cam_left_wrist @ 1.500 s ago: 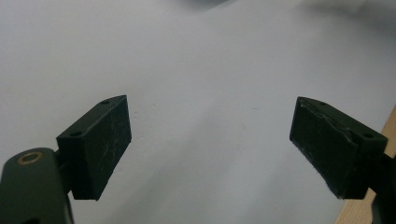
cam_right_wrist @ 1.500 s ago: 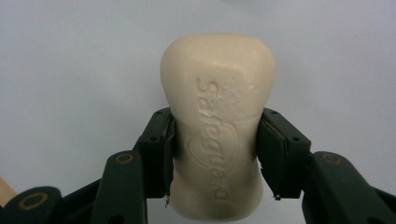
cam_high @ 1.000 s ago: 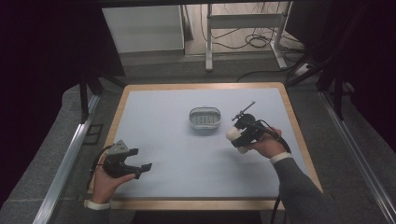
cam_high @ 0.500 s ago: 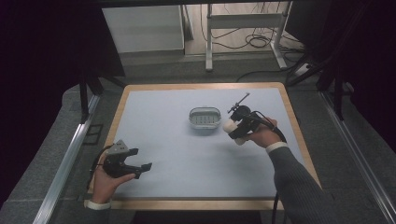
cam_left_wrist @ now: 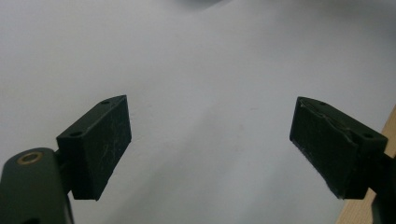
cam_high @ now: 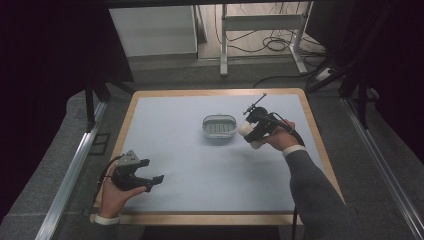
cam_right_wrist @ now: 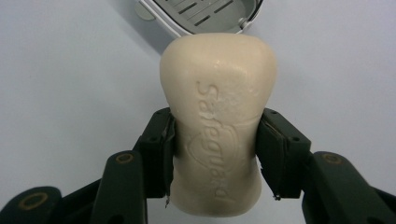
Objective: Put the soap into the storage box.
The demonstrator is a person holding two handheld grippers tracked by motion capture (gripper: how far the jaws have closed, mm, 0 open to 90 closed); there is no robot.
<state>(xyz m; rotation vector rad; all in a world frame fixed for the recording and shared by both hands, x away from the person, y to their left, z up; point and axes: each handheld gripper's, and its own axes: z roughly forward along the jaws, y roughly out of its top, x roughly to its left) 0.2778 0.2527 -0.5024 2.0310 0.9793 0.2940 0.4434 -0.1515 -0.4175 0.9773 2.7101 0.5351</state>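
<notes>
Near the front-left corner of the pale blue surface [cam_high: 200, 175], the left hand-held gripper [cam_high: 150, 181] rests in the person's hand, jaws spread wide and empty, apparently idle. Farther in, toward the right edge, the right hand-held gripper [cam_right_wrist: 215, 144] clamps a cream soap bar [cam_right_wrist: 217, 116] across its waist, poised just beside the slotted soap dish [cam_high: 219, 126] at the centre, likely for placing.

Pale blue surface [cam_high: 190, 165] with wood border. Grey slotted dish [cam_high: 219, 127] at centre frame. Right gripper [cam_high: 248, 136] just right of dish, jaws holding a cream soap bar [cam_high: 246, 131]. Left gripper [cam_high: 150, 182] lower left, jaws apart, held in a hand [cam_high: 117, 192].
</notes>
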